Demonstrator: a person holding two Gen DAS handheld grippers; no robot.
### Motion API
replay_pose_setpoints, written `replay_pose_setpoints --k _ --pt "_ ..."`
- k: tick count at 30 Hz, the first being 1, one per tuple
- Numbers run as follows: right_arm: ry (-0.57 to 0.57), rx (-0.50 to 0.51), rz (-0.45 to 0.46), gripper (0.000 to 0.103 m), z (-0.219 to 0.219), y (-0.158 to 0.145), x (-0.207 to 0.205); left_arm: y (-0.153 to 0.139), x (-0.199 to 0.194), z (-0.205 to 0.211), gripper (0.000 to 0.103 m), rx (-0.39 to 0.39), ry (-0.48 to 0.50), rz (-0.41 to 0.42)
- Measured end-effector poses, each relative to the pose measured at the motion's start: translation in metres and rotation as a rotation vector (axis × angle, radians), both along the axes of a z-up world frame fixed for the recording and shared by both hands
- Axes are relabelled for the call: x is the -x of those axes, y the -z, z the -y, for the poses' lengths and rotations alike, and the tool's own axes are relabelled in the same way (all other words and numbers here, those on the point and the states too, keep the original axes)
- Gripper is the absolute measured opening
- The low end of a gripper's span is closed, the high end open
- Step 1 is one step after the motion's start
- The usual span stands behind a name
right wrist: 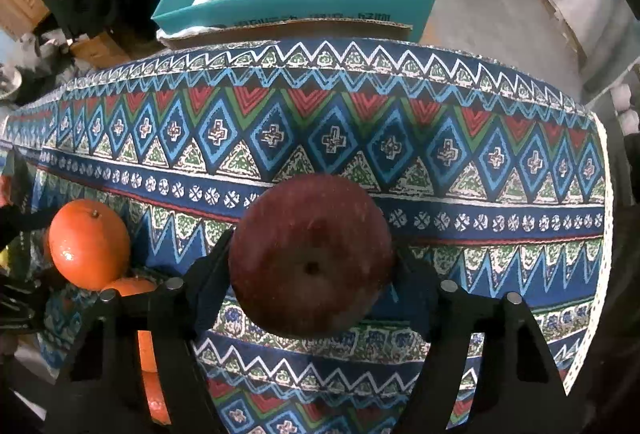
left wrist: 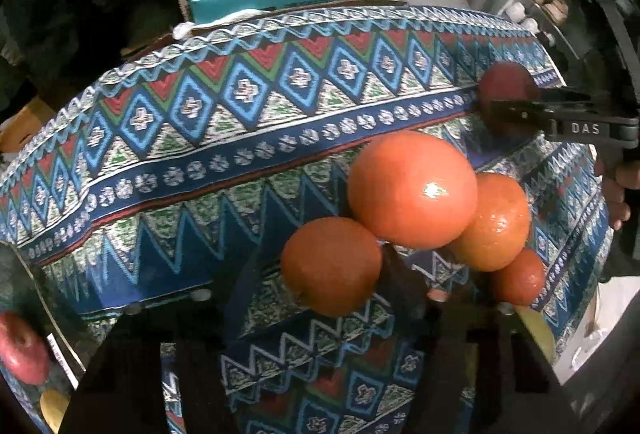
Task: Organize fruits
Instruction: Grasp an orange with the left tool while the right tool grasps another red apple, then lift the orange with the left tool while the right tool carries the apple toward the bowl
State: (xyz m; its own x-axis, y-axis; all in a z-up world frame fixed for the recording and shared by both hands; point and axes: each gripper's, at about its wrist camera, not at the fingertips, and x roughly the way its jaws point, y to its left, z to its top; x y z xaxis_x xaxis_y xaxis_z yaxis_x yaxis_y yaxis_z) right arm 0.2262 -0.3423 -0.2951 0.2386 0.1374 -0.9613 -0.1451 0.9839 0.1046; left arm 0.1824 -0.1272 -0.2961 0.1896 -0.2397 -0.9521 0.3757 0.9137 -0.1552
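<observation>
The right tongs (right wrist: 312, 274) clamp a red apple (right wrist: 310, 254) over the patterned cloth (right wrist: 440, 162), apparently to sort it from the oranges (left wrist: 412, 190) clustered at the left tongs (left wrist: 360, 286), which seem closed on the lowest orange (left wrist: 330, 266).

Four oranges (left wrist: 412, 190) clustered on patterned cloth over worktop, glossy, touching one another; largest in middle, smallest at right end. Dark red apple (right wrist: 310, 254) apart from cluster, to its right, dimpled end facing camera, sides touched by black fingers. Another red apple (left wrist: 20, 350) at left edge.
</observation>
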Motion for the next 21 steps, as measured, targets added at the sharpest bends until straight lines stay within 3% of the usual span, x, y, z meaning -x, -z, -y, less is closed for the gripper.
replay_pose_setpoints --k 13,21 --pt "-0.006 0.015 0.047 0.073 -0.006 -0.010 0.022 -0.017 0.022 -0.001 0.048 -0.016 0.000 0.068" --pt "-0.002 -0.002 0.113 0.073 -0.012 -0.036 0.035 -0.035 0.032 -0.008 0.048 -0.011 -0.024 0.108"
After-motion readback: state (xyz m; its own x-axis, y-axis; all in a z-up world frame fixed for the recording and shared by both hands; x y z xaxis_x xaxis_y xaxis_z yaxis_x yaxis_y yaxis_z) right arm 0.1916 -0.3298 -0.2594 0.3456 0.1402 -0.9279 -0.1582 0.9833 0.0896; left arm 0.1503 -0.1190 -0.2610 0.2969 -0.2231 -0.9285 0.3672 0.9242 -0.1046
